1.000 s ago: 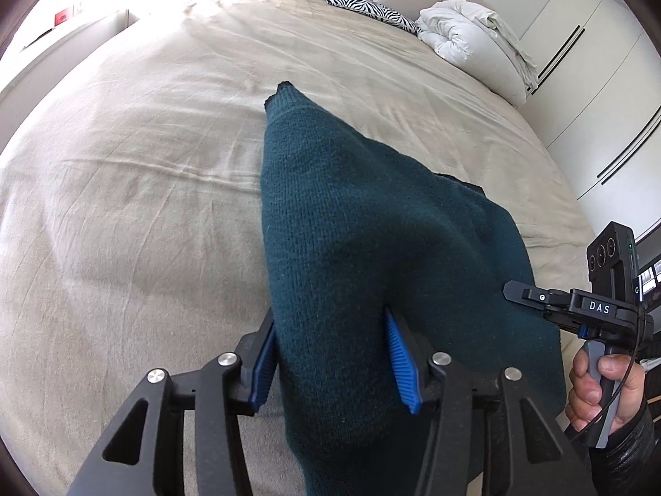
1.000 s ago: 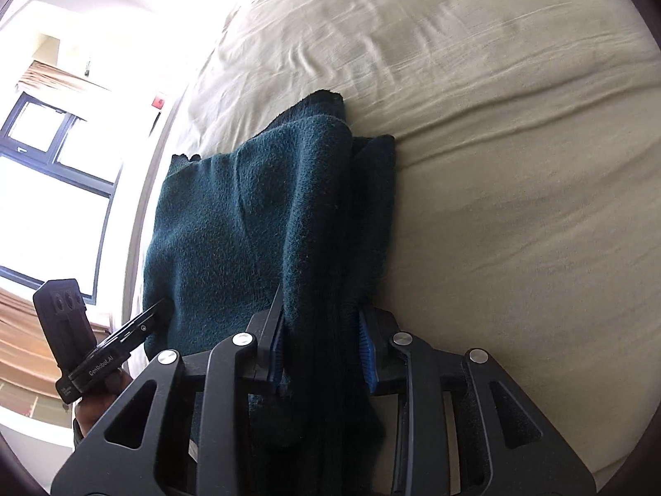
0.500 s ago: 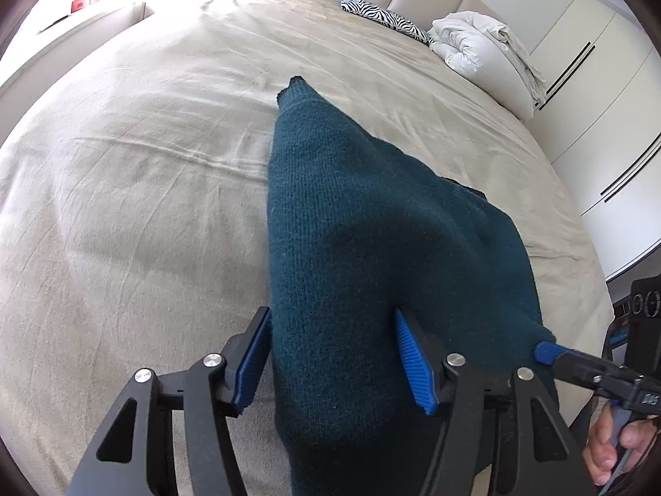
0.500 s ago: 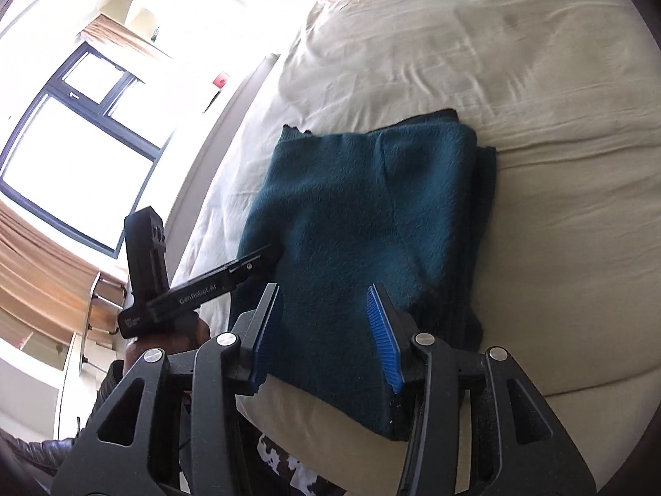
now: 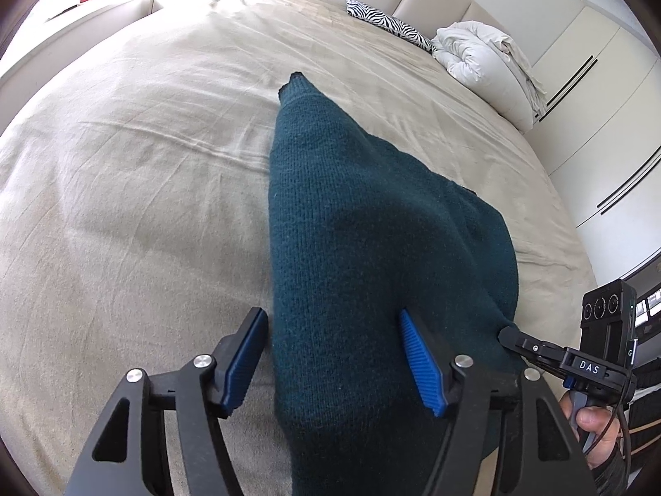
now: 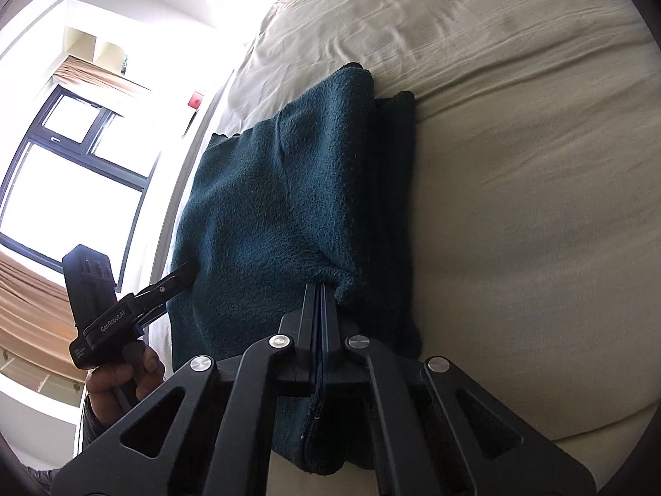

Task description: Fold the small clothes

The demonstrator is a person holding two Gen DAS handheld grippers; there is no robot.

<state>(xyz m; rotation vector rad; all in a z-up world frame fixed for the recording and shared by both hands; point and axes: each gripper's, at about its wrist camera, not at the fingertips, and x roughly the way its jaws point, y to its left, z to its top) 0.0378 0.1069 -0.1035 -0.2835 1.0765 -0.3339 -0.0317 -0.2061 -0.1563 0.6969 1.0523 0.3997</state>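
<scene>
Daylight floods from the window [image 6: 62,165], blown out white; beside it we note sharp focus, fisheye bending, dark corners.

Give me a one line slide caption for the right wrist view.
Right gripper shut on a bunched fold of the dark teal knit garment lying on the beige bed.

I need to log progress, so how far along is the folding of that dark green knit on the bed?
Done: the sweater lies on the bed already doubled into stacked layers. In hand: the right gripper is shut, pinching its near edge; the left gripper is open astride the cloth, its jaws having just been opening. Left: probably one more fold, then letting go.
</scene>
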